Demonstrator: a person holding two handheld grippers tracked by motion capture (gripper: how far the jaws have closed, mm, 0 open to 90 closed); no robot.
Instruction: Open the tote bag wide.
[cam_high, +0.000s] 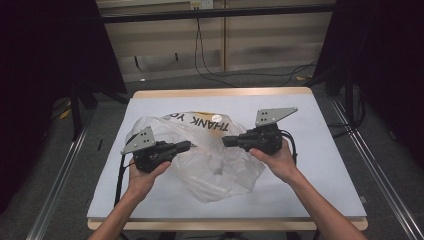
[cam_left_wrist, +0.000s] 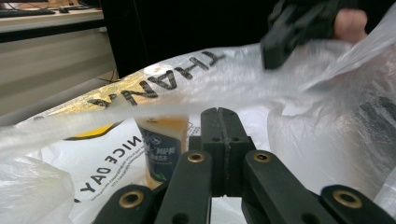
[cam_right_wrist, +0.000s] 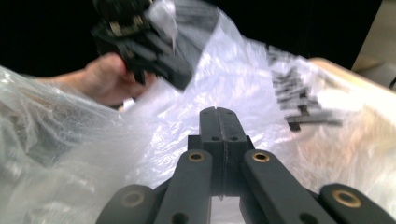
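Bag (cam_high: 220, 160) between tools: left tool (cam_high: 187, 146), right tool (cam_high: 226, 141), both touching.

The left gripper (cam_left_wrist: 223, 116) has its jaws pressed together under a stretched edge of the plastic bag (cam_left_wrist: 196, 79). At eleven o'clock a labelled cup (cam_left_wrist: 161, 147) stands inside; at one o'clock, the other gripper (cam_left_wrist: 299, 28).

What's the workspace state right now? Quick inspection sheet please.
Surface: table with pale cover, wooden edge.
Job's things: translucent plastic bag printed THANK YOU, crumpled mid-table; a labelled container with orange contents seen through it.
Clutter: nothing seen.
Grippers: left gripper and right gripper both at the bag, jaws together; whether they pinch film, cannot tell.
Cables: gripper leads trail toward the person; black cables on floor behind.
Surroundings: dark curtains, metal floor rails.
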